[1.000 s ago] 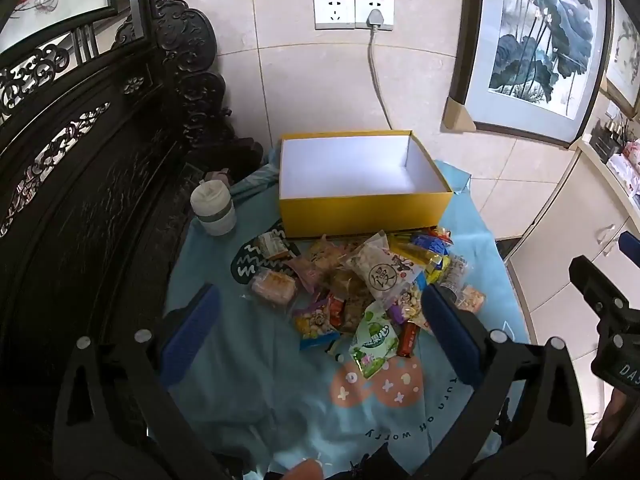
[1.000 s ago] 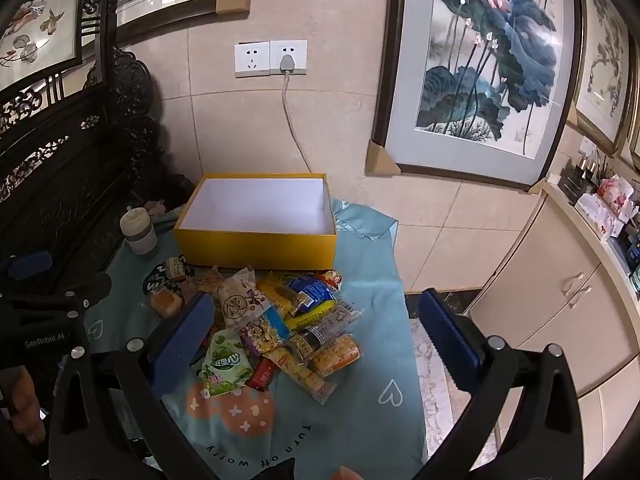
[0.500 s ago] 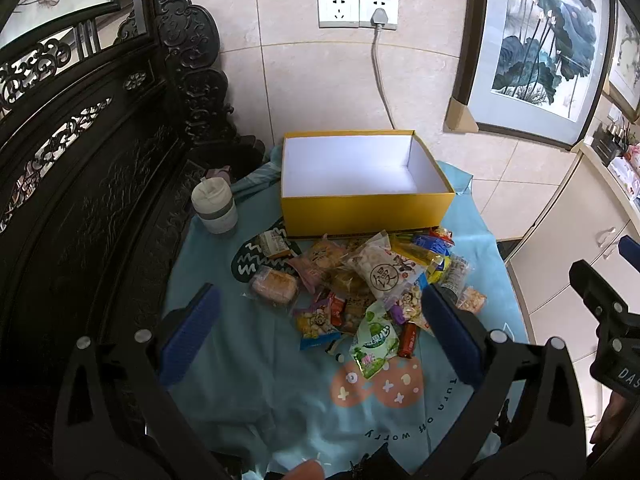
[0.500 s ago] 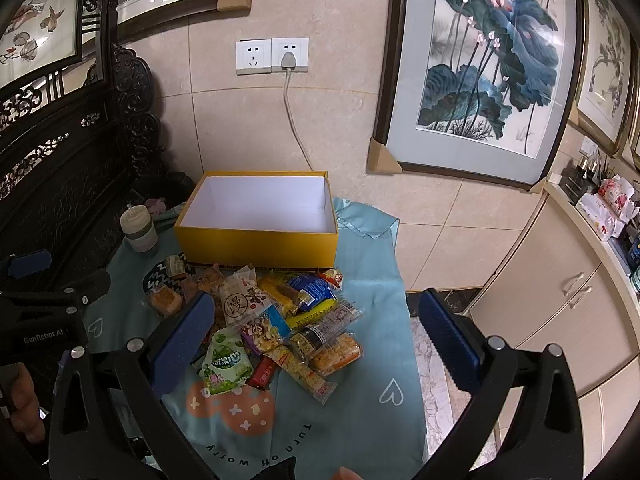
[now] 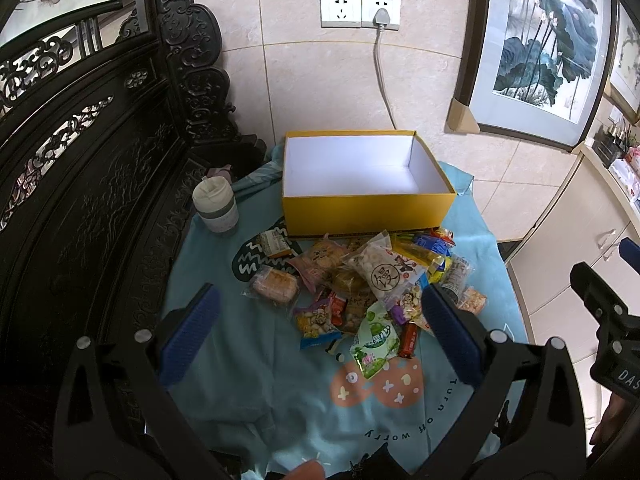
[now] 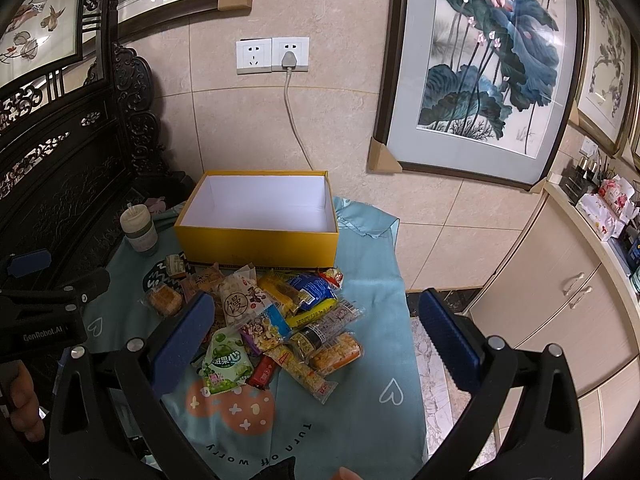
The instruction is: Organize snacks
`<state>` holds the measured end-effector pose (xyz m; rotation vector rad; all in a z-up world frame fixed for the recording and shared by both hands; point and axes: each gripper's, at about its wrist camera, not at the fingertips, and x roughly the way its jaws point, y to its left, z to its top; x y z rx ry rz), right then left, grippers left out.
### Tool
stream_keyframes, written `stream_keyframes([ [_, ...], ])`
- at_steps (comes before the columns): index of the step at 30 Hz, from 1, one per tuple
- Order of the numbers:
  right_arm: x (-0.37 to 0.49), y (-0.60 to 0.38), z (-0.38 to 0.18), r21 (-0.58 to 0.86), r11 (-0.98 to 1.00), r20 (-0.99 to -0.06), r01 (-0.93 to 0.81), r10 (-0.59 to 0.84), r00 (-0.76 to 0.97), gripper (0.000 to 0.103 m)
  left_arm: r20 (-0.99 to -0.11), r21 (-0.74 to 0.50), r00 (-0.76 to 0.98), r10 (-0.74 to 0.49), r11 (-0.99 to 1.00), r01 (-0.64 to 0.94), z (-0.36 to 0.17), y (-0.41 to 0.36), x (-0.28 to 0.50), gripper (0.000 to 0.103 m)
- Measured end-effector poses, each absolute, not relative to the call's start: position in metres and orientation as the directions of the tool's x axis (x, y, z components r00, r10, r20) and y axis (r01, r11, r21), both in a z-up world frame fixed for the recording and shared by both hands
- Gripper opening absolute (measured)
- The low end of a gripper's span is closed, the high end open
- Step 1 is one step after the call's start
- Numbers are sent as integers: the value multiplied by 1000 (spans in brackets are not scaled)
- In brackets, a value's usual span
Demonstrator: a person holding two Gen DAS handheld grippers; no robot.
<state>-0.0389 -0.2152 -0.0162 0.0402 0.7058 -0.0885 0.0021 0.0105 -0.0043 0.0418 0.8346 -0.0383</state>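
Here, left gripper (image 5: 320, 320) and right gripper (image 6: 312, 328) — jaws spread, gripping nothing — hover above the snack pile (image 5: 360, 284) on the teal cloth (image 5: 240, 360), just before the empty yellow box (image 5: 368, 208).

Words I can read from my two grippers

The teal cloth (image 6: 372, 364) says "Turn off worry"; my left gripper (image 6: 44, 330) body reads "GenRobot.AI"; my right gripper (image 5: 612, 320) shows "DAS"; a white snack packet (image 5: 386, 270) bears "馒".

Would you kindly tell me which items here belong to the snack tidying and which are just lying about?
Job:
- pile of wrapped snack packets
- empty yellow cardboard box

Lying about:
- cream lidded cup
- white wall sockets
- framed lotus painting
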Motion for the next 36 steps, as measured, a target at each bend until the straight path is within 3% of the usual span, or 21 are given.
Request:
stream_keyframes([
  [36, -41, -209, -22, 17, 995, -664, 102, -65, 745, 102, -756, 16, 654, -15, 999, 41, -9, 12, 2, 101],
])
